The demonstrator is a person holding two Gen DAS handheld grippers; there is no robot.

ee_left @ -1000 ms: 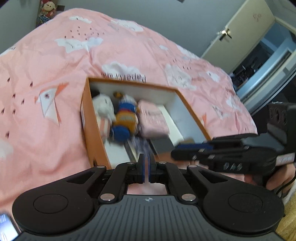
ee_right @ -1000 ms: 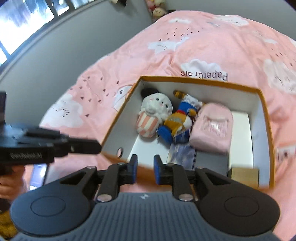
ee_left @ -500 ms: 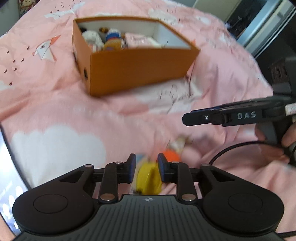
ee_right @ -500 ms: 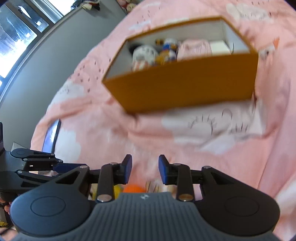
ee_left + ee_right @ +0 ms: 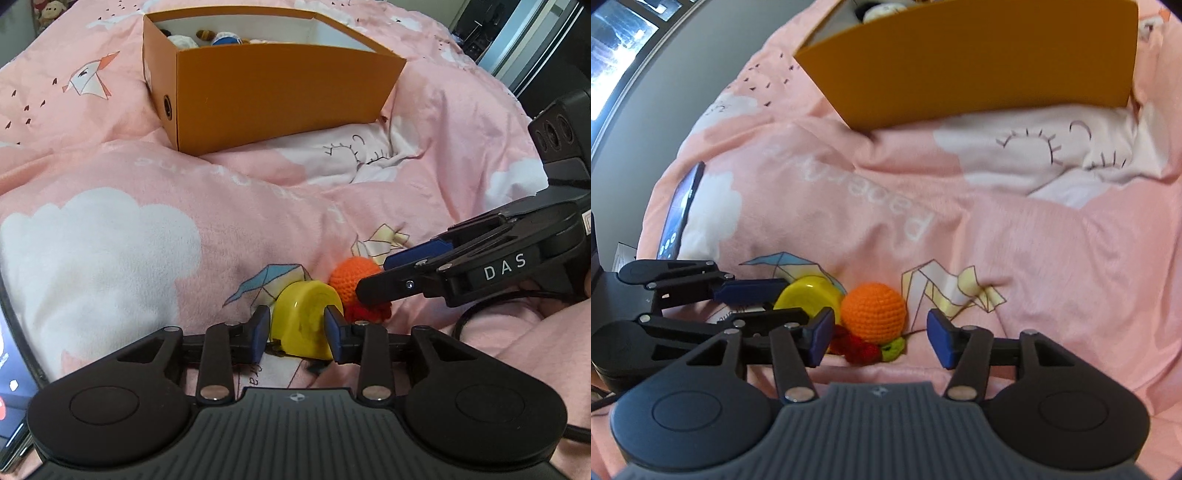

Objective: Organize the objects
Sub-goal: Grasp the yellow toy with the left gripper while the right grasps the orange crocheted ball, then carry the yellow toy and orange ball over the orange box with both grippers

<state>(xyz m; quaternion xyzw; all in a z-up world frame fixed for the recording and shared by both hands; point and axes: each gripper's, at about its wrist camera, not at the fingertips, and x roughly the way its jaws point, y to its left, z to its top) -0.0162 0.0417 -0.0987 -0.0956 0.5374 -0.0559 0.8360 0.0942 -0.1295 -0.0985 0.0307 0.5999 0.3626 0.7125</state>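
We take orange box (image 5: 273, 92) on pink bed cover (image 5: 110, 221) as landmark. Box holds plush toys, only tops visible. Well in front of box, yellow round case (image 5: 304, 321) lies on cover; orange crochet ball (image 5: 873, 312) touches its right side, red and green crochet bits beneath ball. Left gripper (image 5: 297, 328) fingers apart, straddling yellow case, contact unclear. Right gripper (image 5: 879, 338) fingers spread wide around crochet ball, not touching it. Phone (image 5: 679, 212) lies left of box, at cover edge.
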